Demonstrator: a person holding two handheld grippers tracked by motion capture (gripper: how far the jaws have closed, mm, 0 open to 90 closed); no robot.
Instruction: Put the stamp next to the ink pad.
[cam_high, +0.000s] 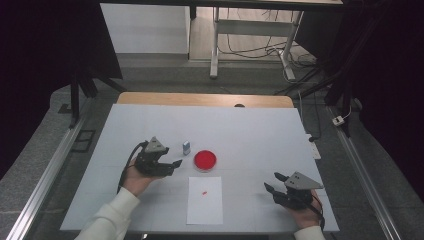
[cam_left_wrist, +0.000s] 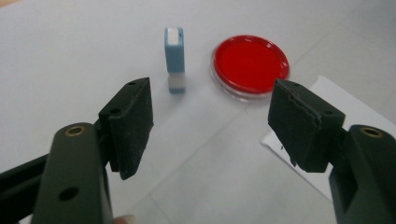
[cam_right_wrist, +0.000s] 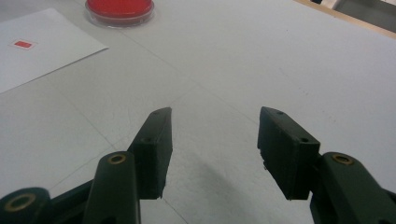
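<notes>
Two hand-held grippers, left (cam_high: 176, 163) and right (cam_high: 272, 182), gape empty. My stamp (cam_left_wrist: 174, 60) stands upright just left of the red dish (cam_left_wrist: 250, 64). Reaching carelessly, I could tip it or nudge the dish onto the paper (cam_high: 205, 200).

A stamp (cam_high: 186, 147) is standing at the frame's centre, just left of a dish (cam_high: 205, 160). A sheet (cam_high: 205, 202) is lying below the dish, bearing a small mark (cam_high: 204, 192). The left gripper (cam_high: 176, 163) is sitting left of the dish, below the stamp; the right gripper (cam_high: 274, 182) is lying lower right.
</notes>
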